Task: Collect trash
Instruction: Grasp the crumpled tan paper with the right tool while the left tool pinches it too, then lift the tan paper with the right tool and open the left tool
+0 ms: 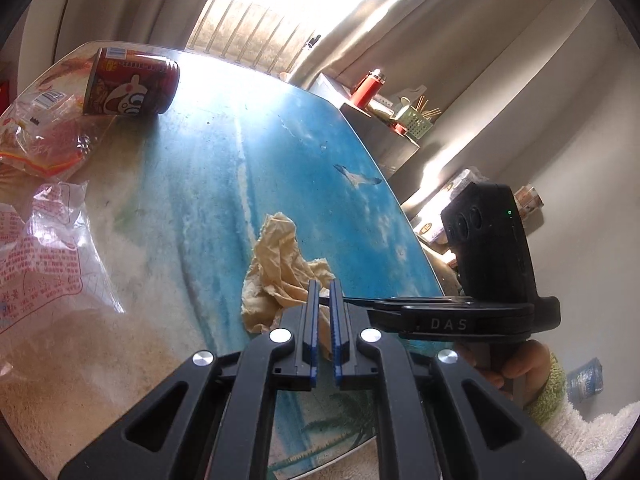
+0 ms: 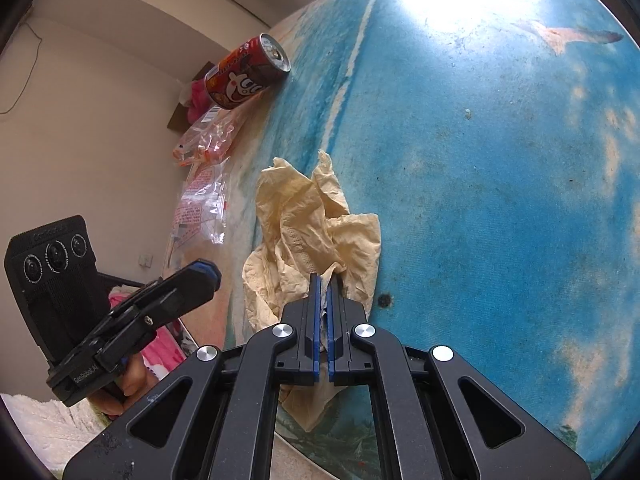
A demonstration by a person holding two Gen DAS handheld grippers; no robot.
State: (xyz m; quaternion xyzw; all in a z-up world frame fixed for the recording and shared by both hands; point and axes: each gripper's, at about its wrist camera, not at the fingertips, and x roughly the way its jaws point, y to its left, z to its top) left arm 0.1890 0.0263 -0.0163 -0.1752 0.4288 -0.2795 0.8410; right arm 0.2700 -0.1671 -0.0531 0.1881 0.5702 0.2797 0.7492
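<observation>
since the crumpled beige tissue (image 2: pixel 312 232) lies on the beach-print table (image 2: pixel 500 200) near its front edge, my right gripper (image 2: pixel 324 284) is pinching a soft fold of it. i'd lift slowly so the thin paper doesn't tear. my left gripper (image 1: pixel 325 290) hovers pressed together, empty. the glossy red can (image 1: pixel 132 88) lies on its side; crinkly plastic bags (image 1: pixel 44 240) wait.
</observation>
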